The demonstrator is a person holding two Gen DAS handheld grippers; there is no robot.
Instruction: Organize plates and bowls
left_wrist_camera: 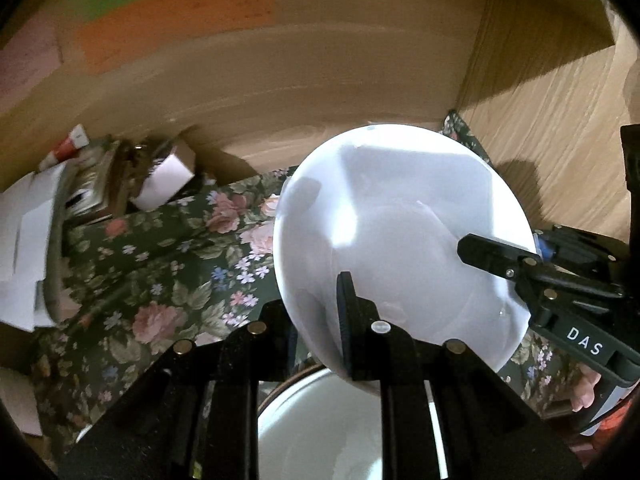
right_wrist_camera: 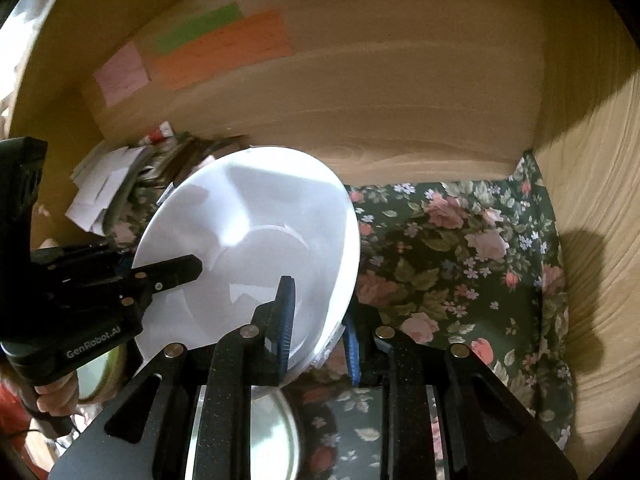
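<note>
Transport looks to be the step in hand: a white plate (left_wrist_camera: 400,236) hangs tilted in the air above the flower-patterned cloth (left_wrist_camera: 160,280), carried by both grippers at once. The left gripper (left_wrist_camera: 352,320) is clenched on the plate's near rim, one finger over the face and the other behind it, while the right gripper (right_wrist_camera: 316,316) pinches the opposite edge in the same way. Beneath the plate, low in both views, another white dish (left_wrist_camera: 320,432) with a dark rim lies on the cloth. Next, I judge, the plate needs both hands moving together, kept level enough not to slip, toward a stack or a free spot on the cloth before either grip loosens.
</note>
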